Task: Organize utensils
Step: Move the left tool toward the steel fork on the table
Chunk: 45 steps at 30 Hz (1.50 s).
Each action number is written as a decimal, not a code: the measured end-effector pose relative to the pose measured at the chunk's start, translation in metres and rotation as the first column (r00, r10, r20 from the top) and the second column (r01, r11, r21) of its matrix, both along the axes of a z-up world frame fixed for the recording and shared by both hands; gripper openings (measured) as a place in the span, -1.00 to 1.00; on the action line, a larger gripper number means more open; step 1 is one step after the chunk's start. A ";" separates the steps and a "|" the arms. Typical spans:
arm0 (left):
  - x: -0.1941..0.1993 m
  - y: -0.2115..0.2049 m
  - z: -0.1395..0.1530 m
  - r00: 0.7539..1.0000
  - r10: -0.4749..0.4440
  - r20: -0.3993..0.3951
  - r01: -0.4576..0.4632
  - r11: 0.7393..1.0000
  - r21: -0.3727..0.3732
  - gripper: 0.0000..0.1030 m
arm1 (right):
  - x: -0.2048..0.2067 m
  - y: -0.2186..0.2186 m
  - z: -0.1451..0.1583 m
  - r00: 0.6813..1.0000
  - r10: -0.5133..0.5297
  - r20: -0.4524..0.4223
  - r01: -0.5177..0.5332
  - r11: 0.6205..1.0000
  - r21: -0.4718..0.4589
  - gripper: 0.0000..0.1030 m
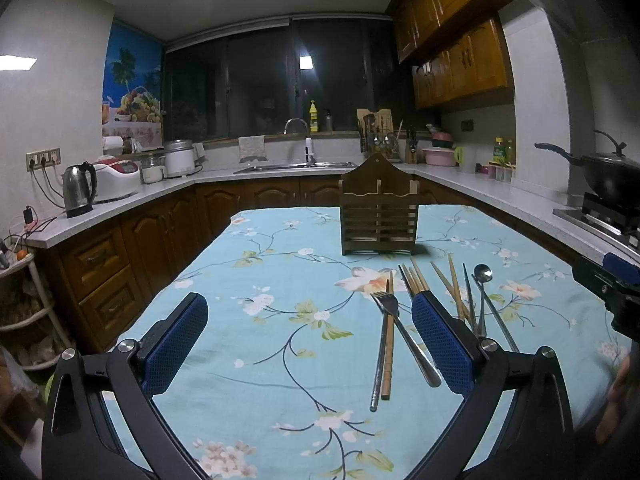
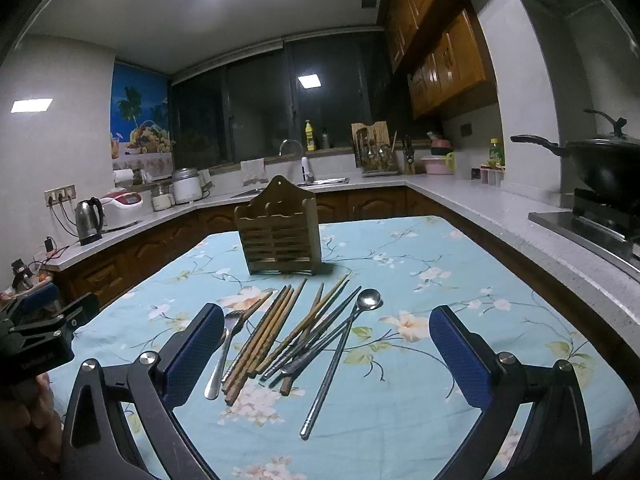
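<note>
Evidently at the start: nothing sorted yet, by my reading.
Holder: wooden slatted utensil holder [image 2: 280, 232] stands upright toward the far edge of the table [image 2: 460, 272], two front pockets, both apparently empty.
Utensils: loose heap on the floral tablecloth [image 1: 280, 280], nearer the near edge than the holder, well apart from it.
Count, fork: one steel fork [image 2: 224, 344], at the heap's left side.
Count, spoon: one long-handled steel spoon [image 2: 368, 300], bowl pointing to the holder.
Count, wooden chopsticks [image 2: 264, 332]: roughly seven or eight; overlap prevents a firm count.
Count, metal chopsticks [image 2: 328, 376]: at least three, crossing the wooden ones.
Left gripper [image 1: 310, 344]: jaws fully spread, holding nothing, hovering over the cloth left of the heap.
Right gripper [image 2: 324, 352]: jaws fully spread, empty, straddling the heap from above.
Left to do: every piece still to go into the holder.
</note>
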<state>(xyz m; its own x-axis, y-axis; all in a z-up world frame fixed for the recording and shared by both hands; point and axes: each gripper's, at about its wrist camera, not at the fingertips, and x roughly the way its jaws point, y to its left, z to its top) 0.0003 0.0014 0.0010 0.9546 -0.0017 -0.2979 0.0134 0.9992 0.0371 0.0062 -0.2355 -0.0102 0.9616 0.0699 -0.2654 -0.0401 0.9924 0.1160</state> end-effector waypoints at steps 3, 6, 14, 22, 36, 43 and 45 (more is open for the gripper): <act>0.001 0.000 0.001 1.000 -0.001 -0.004 0.001 1.000 0.001 1.00 | 0.001 -0.002 -0.002 1.000 0.002 0.004 -0.002 1.000 0.005 1.00; 0.000 0.000 0.000 1.000 -0.001 0.000 0.001 1.000 0.003 1.00 | 0.002 -0.001 -0.003 1.000 0.007 0.003 -0.008 1.000 0.013 1.00; 0.000 0.000 -0.001 1.000 -0.002 0.002 0.002 1.000 0.003 1.00 | 0.003 -0.001 -0.002 1.000 0.012 0.009 -0.012 1.000 0.004 1.00; -0.001 0.003 -0.003 1.000 -0.005 -0.001 0.005 1.000 0.002 1.00 | 0.003 0.001 -0.004 1.000 0.013 0.001 -0.013 1.000 0.004 1.00; 0.036 0.000 -0.005 0.982 -0.101 -0.162 0.084 0.990 -0.110 1.00 | 0.020 -0.003 0.000 0.998 0.016 -0.061 -0.017 1.000 -0.015 1.00; 0.071 -0.001 -0.011 0.941 -0.165 -0.294 0.123 0.980 -0.155 1.00 | 0.043 -0.015 0.001 0.981 0.007 -0.194 -0.007 1.000 -0.001 1.00; 0.083 -0.002 -0.015 0.928 -0.171 -0.331 0.124 0.979 -0.160 1.00 | 0.050 -0.018 0.000 0.978 0.005 -0.207 -0.003 1.000 0.010 1.00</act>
